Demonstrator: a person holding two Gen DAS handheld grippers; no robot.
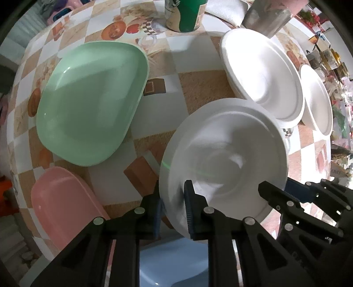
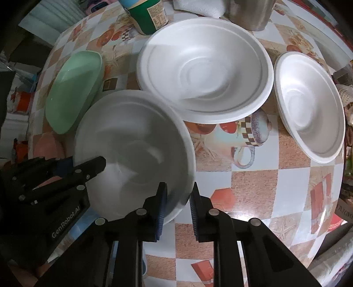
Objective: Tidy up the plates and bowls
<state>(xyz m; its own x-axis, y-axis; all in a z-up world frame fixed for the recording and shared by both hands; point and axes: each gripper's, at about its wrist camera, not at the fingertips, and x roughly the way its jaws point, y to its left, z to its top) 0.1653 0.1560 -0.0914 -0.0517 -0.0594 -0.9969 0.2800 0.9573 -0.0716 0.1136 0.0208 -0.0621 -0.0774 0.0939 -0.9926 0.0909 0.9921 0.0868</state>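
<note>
Gripping one white foam bowl by opposite rims, my left tool and right tool hold it above the worktop.

A home dining or kitchen spot. Round table under a checked oilcloth printed with mugs, fruit and bread. Plastic plates in green and pink, foam bowls, a green tin, a steel pot, a folded cloth. Cluttered shelf of packets at the edge.
</note>
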